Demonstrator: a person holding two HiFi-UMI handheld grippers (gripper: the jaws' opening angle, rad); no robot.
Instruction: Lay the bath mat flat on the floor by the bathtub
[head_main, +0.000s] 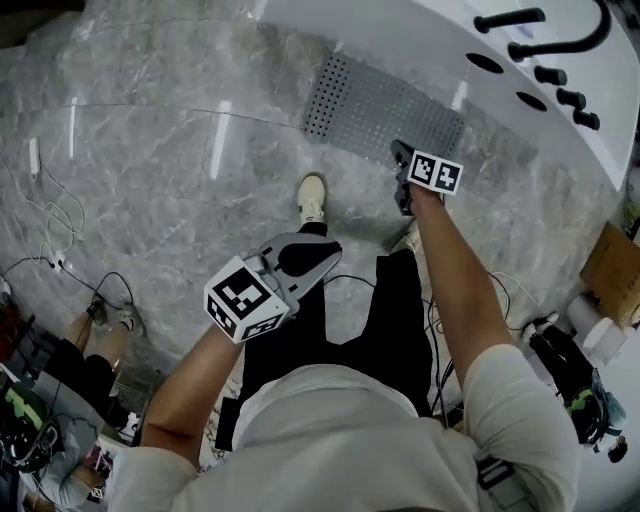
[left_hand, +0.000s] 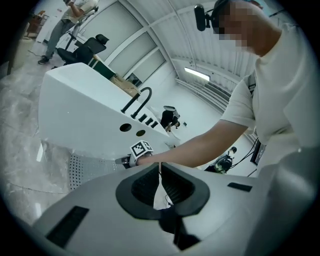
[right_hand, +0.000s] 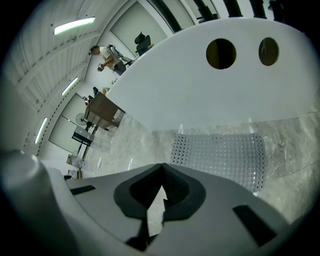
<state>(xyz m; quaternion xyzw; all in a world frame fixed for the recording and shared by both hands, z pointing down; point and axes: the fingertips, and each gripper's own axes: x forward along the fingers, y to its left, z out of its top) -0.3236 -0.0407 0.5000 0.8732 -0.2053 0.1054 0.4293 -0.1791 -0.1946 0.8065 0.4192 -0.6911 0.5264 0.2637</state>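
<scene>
The bath mat (head_main: 385, 105), grey and perforated, lies flat on the marble floor alongside the white bathtub (head_main: 440, 35). My right gripper (head_main: 399, 152) hovers at the mat's near edge, shut with nothing in it. The right gripper view looks over the shut jaws of the right gripper (right_hand: 162, 167) at the mat (right_hand: 220, 155) under the tub wall (right_hand: 200, 90). My left gripper (head_main: 333, 250) is held back above the person's legs, away from the mat, also shut and holding nothing. Past the left gripper (left_hand: 160, 167), the mat (left_hand: 85, 170) and the right gripper (left_hand: 125, 161) show beside the tub (left_hand: 85, 110).
The person's shoe (head_main: 312, 197) stands on the floor just short of the mat. A black faucet (head_main: 560, 40) sits on the tub rim. Cables (head_main: 50, 230) trail at the left, another person (head_main: 90, 350) sits at lower left, and a cardboard box (head_main: 615, 265) is at the right.
</scene>
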